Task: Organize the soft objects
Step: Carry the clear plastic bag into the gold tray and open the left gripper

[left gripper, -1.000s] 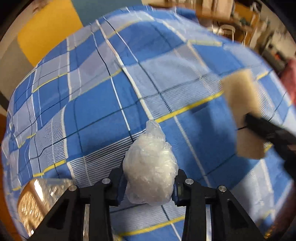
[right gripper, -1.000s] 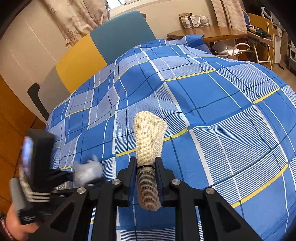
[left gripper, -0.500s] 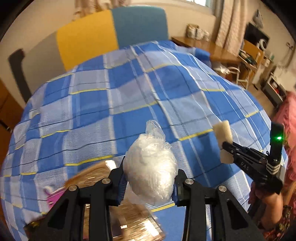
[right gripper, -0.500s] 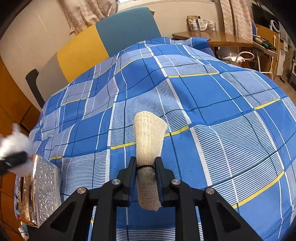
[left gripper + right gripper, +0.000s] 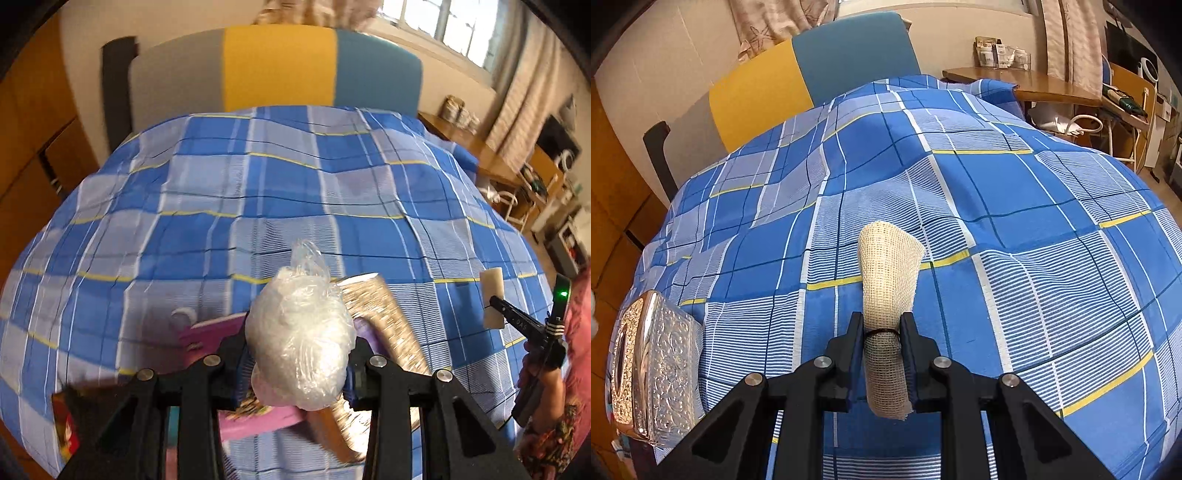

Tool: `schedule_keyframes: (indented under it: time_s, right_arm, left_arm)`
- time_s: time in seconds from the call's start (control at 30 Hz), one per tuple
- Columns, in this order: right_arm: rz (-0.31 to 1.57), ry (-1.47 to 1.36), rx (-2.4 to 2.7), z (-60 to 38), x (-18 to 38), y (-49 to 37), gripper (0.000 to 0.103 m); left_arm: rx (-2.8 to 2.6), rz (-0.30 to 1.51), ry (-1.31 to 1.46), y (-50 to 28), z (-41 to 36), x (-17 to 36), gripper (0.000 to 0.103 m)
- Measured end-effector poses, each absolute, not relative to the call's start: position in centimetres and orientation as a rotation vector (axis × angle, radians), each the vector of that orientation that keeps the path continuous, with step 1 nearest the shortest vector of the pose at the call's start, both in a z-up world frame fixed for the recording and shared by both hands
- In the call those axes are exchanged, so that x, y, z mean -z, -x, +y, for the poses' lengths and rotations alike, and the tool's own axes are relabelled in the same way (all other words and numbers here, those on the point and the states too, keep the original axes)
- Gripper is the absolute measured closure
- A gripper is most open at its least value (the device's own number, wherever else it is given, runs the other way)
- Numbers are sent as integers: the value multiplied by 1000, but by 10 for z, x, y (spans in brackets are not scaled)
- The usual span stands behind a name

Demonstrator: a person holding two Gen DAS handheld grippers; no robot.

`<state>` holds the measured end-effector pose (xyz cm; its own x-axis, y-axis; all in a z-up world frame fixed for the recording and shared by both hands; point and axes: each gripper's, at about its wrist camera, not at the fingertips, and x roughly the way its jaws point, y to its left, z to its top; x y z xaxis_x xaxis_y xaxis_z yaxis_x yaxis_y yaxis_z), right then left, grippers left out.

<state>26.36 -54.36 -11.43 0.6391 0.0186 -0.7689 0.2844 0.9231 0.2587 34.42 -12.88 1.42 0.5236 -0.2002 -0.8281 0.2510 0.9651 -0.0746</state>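
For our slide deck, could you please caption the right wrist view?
Right gripper clamps a rolled beige mesh cloth above a blue plaid bedspread, with an embossed silver box at left.

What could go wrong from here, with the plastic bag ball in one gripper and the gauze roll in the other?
1. The left gripper pinches the plastic bag ball only at its sides; the slippery film could slide out.
2. The ball blocks the view of the ornate metal box and purple book below, so placement may miss.
3. The right gripper clamps the gauze roll low; its top could sag or unroll.
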Motion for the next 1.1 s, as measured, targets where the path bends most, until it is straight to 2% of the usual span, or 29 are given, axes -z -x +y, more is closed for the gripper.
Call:
schedule_keyframes:
  time_s: [0.33,0.57,0.83,1.1]
  right_arm:
    - [877,-360,157,-540,116,-265,85]
    - [880,-372,155,-541,118,-265,85]
    - [821,-385,115,-537,108,-265,85]
    - [694,-290,98,-507,69,-260,85]
  left_arm:
    - [180,950,71,-291,-23,-14,64]
    - [92,1010,139,-231,36,20,63]
    - [53,1125,149,-181,65,72,62]
    - [79,1196,166,-158,68,104,61]
